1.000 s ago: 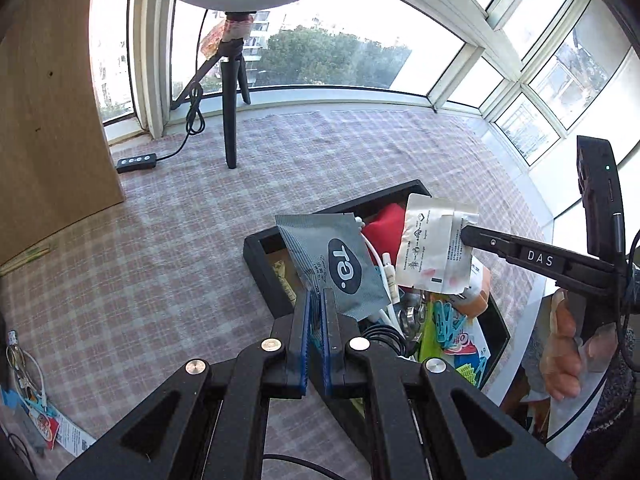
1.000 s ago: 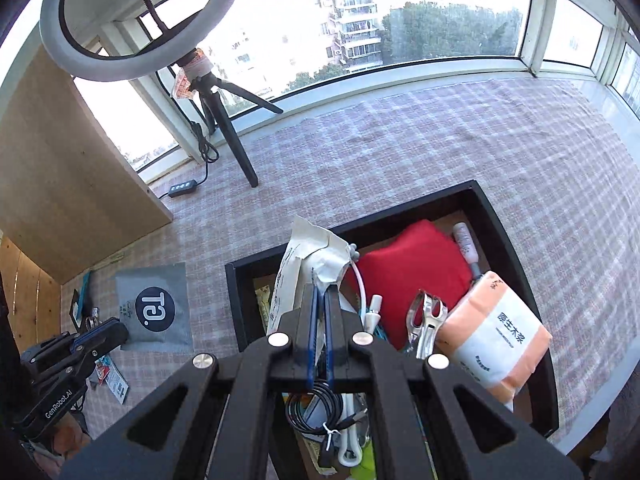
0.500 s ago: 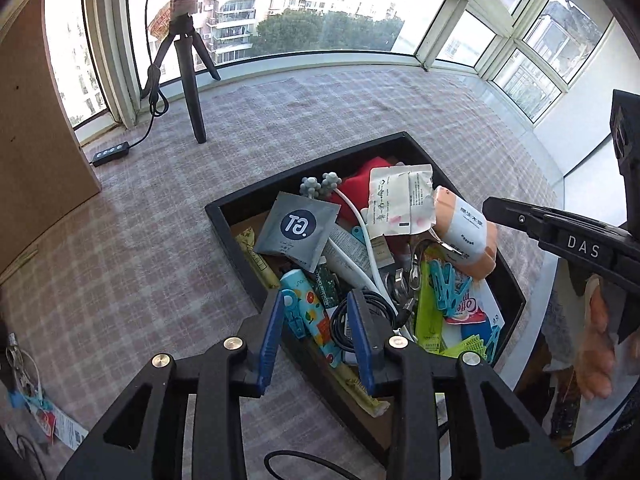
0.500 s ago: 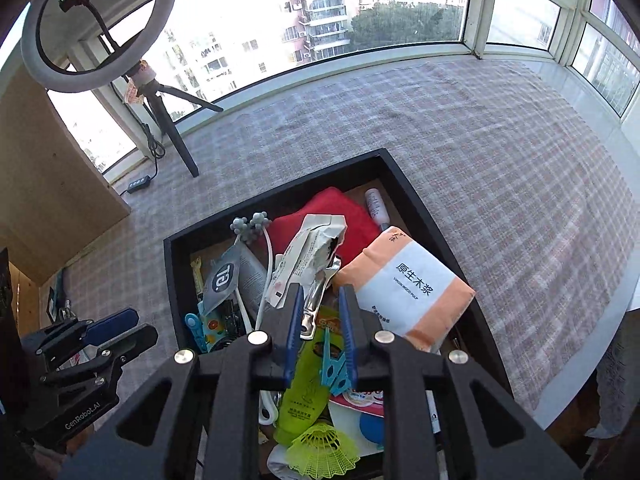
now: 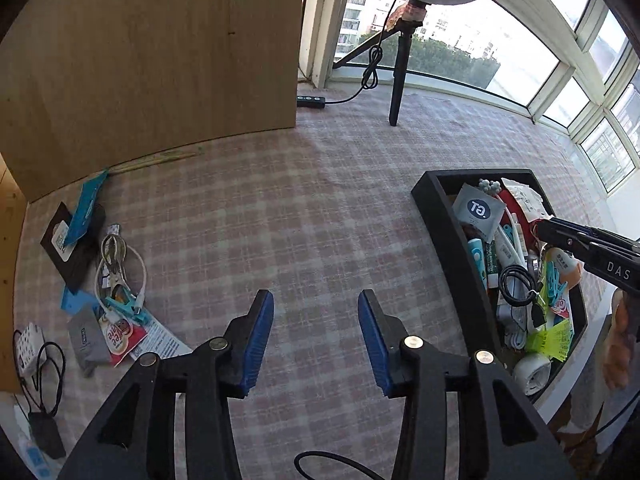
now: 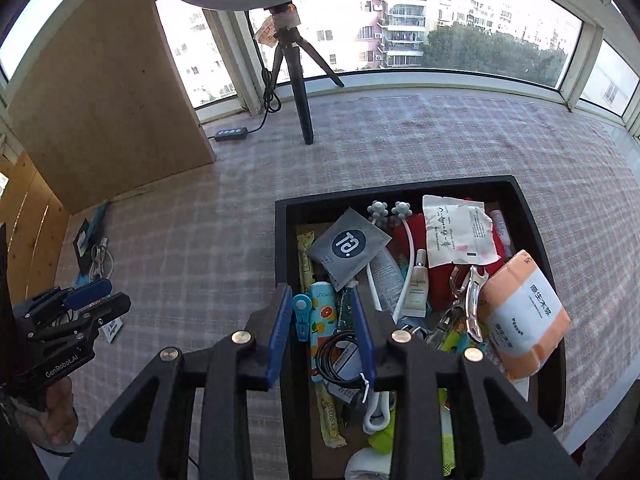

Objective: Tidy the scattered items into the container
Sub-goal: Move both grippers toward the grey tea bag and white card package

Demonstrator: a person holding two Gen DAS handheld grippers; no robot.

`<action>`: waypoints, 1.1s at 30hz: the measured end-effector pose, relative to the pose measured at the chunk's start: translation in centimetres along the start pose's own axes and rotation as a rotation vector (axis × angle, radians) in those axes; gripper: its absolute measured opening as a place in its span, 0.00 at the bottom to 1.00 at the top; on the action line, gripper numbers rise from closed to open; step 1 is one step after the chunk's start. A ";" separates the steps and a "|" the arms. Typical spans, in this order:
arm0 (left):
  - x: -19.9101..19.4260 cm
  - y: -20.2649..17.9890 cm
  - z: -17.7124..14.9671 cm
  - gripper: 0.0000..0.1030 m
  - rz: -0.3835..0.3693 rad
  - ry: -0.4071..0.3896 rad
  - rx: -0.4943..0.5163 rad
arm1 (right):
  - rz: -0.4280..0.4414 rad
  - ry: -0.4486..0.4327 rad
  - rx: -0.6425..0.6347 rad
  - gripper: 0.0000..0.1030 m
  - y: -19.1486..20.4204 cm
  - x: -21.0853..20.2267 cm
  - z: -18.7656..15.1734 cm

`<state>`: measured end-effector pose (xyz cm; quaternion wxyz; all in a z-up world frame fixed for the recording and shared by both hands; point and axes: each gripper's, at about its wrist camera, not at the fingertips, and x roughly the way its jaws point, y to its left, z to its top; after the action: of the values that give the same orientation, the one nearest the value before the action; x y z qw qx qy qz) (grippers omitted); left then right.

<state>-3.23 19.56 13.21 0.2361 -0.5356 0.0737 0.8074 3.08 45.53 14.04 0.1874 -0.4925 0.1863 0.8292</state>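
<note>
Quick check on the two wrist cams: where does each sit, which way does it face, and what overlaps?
Left wrist: on the left gripper, looking down at the checked cloth and the leftover clutter by the wooden board; jaws open, right gripper and a hand at the right edge.
Right wrist: on the right gripper, above the black tray, facing the window; jaws open, left gripper at the left edge.
Shared: tray, grey packet, ring-light tripod, cloth.

Right tongs (image 6: pixel 322 330) hide part of the black tray's (image 6: pixel 532 216) contents
</note>
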 end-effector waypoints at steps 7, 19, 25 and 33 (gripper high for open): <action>-1.3 9.4 -4.2 0.42 0.108 0.000 -0.136 | 0.047 0.013 -0.153 0.35 6.4 3.0 -1.2; -1.1 22.2 -9.4 0.60 0.155 0.056 -0.439 | 0.181 0.121 -0.458 0.50 19.8 7.3 -4.3; 0.3 23.7 -8.7 0.66 0.138 0.084 -0.480 | 0.263 0.174 -0.573 0.57 26.6 9.6 -5.5; 2.6 24.9 -7.6 0.68 0.089 0.132 -0.531 | 0.288 0.244 -0.682 0.58 33.0 13.2 -6.9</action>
<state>-9.17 -4.33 4.36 0.0463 -0.6266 -0.1019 0.7712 -13.96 15.44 3.38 -0.1287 -0.5903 -0.0121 0.7968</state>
